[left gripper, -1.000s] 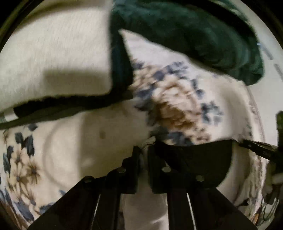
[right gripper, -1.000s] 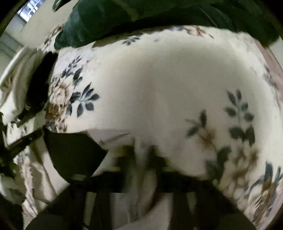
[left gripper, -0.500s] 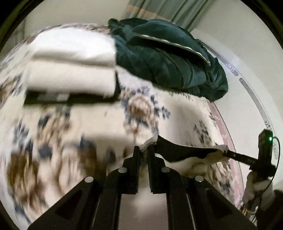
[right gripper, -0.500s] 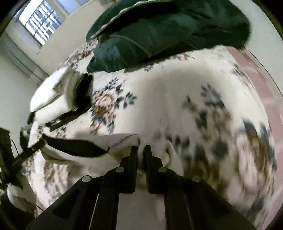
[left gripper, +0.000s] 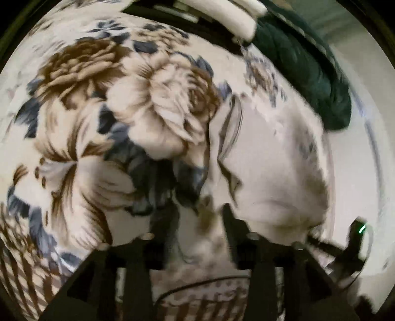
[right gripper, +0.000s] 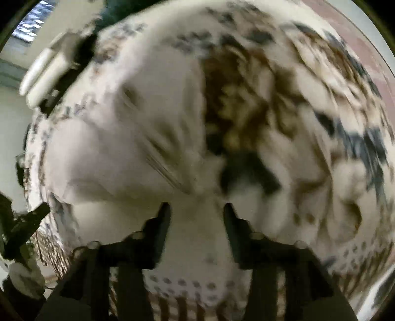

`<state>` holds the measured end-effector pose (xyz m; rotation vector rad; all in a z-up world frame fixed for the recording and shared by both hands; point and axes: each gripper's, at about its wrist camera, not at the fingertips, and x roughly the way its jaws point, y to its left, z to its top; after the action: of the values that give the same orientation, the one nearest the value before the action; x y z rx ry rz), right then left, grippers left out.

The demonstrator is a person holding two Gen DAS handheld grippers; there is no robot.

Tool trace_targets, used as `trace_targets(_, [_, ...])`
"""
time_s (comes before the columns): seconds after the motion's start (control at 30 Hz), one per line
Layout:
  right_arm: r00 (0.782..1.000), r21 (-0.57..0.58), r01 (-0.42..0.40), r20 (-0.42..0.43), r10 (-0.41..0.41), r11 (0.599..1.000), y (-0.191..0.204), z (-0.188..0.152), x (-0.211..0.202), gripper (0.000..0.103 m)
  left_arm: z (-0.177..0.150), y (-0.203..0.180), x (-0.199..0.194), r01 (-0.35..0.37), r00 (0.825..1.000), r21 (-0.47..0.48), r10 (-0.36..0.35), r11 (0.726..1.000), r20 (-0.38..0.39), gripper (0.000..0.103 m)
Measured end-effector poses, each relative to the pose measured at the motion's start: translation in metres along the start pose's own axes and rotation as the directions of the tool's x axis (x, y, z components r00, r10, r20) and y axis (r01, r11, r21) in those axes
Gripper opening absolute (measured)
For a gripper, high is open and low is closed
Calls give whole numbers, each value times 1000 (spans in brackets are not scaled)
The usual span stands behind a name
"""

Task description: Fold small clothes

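Note:
A small white garment (left gripper: 271,177) lies flat on the floral bedspread (left gripper: 118,103), its edge running up from my left gripper (left gripper: 201,210). The left gripper is open, low over the garment's near left corner. In the right wrist view the same white garment (right gripper: 118,153) lies left of centre, blurred. My right gripper (right gripper: 197,207) is open, just above the garment's near right edge. Each gripper shows at the other view's edge.
A stack of folded white and black clothes (left gripper: 232,17) lies at the back, also seen in the right wrist view (right gripper: 54,66). A dark green blanket (left gripper: 308,66) is heaped at the back right. The bed edge and pale wall (left gripper: 358,158) are on the right.
Both grippers were shut on the garment's corners and held it up. They have come down toward the bed and opened, and the garment now lies flat.

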<state>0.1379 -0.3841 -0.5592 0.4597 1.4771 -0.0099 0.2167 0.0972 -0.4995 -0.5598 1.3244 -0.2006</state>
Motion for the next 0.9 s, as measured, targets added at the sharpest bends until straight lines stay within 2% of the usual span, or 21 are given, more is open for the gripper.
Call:
trace_targets(0.03, [1000, 19, -7, 0, 7, 1000, -5, -1, -4, 48, 6, 0, -4, 12, 1000, -26, -11, 1000, 19, 53])
trace_targets(0.1, [999, 99, -49, 21, 47, 994, -17, -3, -16, 48, 23, -4, -5, 83, 996, -71, -79, 994, 50, 54])
trace_targets(0.13, [996, 151, -90, 38, 85, 984, -23, -2, -21, 48, 31, -8, 0, 105, 994, -88, -101, 991, 48, 54])
trace_targets(0.2, [975, 264, -221, 94, 203, 939, -34, 1, -30, 48, 48, -16, 16, 150, 989, -105, -148, 983, 28, 54])
trace_targets(0.27, [953, 325, -302, 136, 272, 896, -37, 10, -31, 49, 59, -28, 40, 107, 994, -84, -109, 991, -25, 54])
trace_targets(0.3, [945, 341, -326, 138, 296, 882, -35, 14, -28, 49, 63, -35, 48, 88, 995, -62, -90, 994, -36, 51])
trace_targets(0.33, [936, 356, -352, 132, 326, 866, -32, 20, -22, 49, 64, -45, 54, 60, 998, -13, -60, 998, -36, 37])
trace_targets(0.37, [934, 354, -358, 131, 333, 864, -27, 24, -18, 48, 63, -51, 56, 47, 998, 19, -46, 999, -35, 19])
trace_targets(0.4, [940, 344, -341, 133, 314, 875, -22, 28, -17, 33, 62, -63, 55, 24, 999, 83, -21, 996, -31, 5])
trace_targets(0.43, [948, 319, -315, 146, 282, 894, -16, 30, -18, 16, 59, -70, 52, 5, 1000, 118, -4, 993, -14, 5])
trace_targets(0.47, [959, 287, -275, 155, 239, 918, -7, 31, -21, 4, 57, -75, 46, 9, 1000, 139, -9, 990, 5, 5])
trace_targets(0.53, [964, 277, -245, 170, 204, 929, 1, 31, -27, 4, 53, -78, 32, 7, 1000, 139, -11, 990, 25, 5])
trace_targets(0.7, [958, 274, -241, 222, 182, 931, 4, 22, -63, 4, 45, -63, -1, 66, 997, 35, -67, 997, 35, 5])
trace_targets(0.77, [961, 274, -232, 213, 177, 933, 0, 14, -71, 4, 41, -56, 3, 49, 999, 12, -50, 999, 18, 5])
trace_targets(0.83, [969, 269, -222, 165, 182, 937, -3, 6, -67, 4, 35, -44, 16, 6, 1000, -3, -6, 1000, -17, 6])
trace_targets(0.9, [987, 270, -145, 112, 119, 952, -8, -3, -58, 4, 28, -26, 44, -32, 994, -34, 28, 999, -106, 10])
